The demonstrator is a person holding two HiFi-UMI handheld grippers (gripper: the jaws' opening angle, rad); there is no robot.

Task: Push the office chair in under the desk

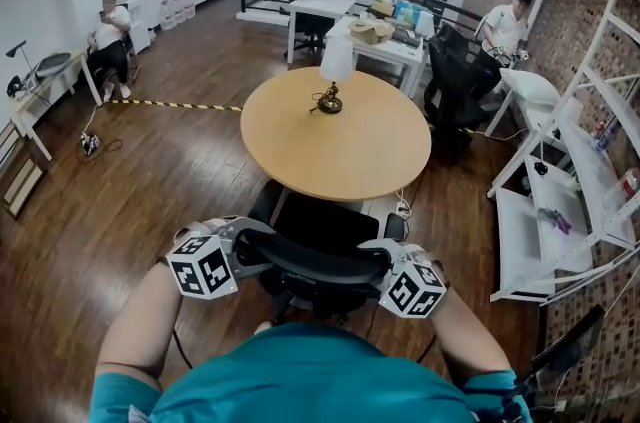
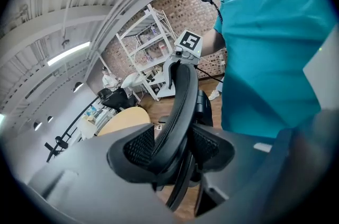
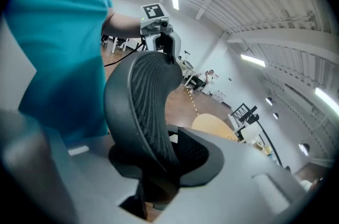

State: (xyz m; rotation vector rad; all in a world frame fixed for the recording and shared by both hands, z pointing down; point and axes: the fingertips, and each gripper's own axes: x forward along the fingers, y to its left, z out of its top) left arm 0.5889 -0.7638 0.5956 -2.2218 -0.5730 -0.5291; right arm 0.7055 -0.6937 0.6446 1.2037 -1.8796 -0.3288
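Office chair (image 1: 318, 263) backrest top clamped at either end in left tongs (image 1: 248, 245) and right tongs (image 1: 386, 258), seat meeting round counter's (image 1: 345, 146) near edge.

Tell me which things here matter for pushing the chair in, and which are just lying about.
Part of the job:
office chair, partly under the table already
left claw and right claw, each closed on the chair's top edge
round wooden table, which stands in for the desk

Just lying about:
table lamp
white shelving rack
striped floor tape
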